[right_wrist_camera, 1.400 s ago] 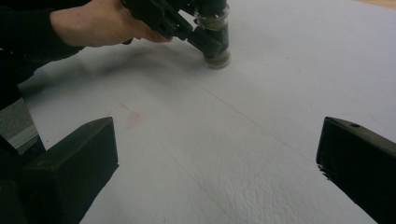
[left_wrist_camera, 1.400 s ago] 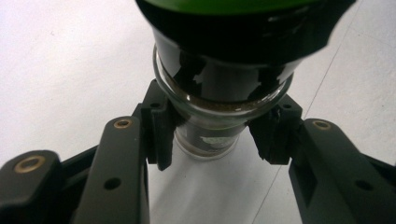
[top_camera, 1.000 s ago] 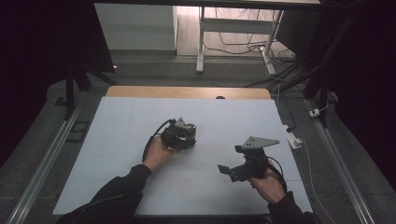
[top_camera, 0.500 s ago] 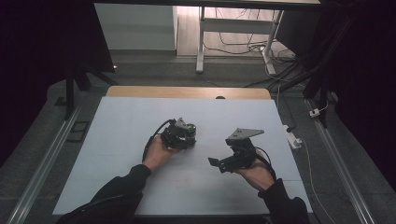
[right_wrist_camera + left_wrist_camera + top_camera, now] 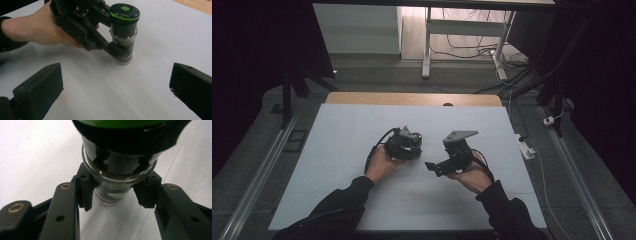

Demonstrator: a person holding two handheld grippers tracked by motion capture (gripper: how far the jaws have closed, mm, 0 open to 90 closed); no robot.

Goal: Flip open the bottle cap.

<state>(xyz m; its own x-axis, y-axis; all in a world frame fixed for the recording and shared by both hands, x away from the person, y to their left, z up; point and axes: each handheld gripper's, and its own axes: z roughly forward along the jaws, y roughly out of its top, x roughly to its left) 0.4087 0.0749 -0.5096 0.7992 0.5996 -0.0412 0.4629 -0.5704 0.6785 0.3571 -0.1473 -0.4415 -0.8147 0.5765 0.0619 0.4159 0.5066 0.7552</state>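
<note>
Right, here is what I read off the three feeds.
Left gripper (image 5: 404, 145): my high view gave me only a dark lump in the left hand near the middle of the desk (image 5: 337, 150); I could not make out there what it held.
Jar (image 5: 123, 35): the right gripper view showed it plainly, a small glass jar with a black lid ringed in green, standing upright with its base on the white sheet.
Left jaws: clamped on the jar's glass body below the lid, one pad on either side; the left gripper view showed the pads (image 5: 86, 192) pressed against the glass, with the lid looming at the top of that picture.
Right gripper (image 5: 447, 162): the high view put it just beside the left one, to its right, held in the right hand above the sheet, its grey plate on top.
Right jaws: wide apart with nothing between them; its own view looked past both jaws at the jar, which stood a little way beyond the tips.
Left hand (image 5: 37, 27): seen from the right gripper view wrapped round the left gripper's body.
</note>
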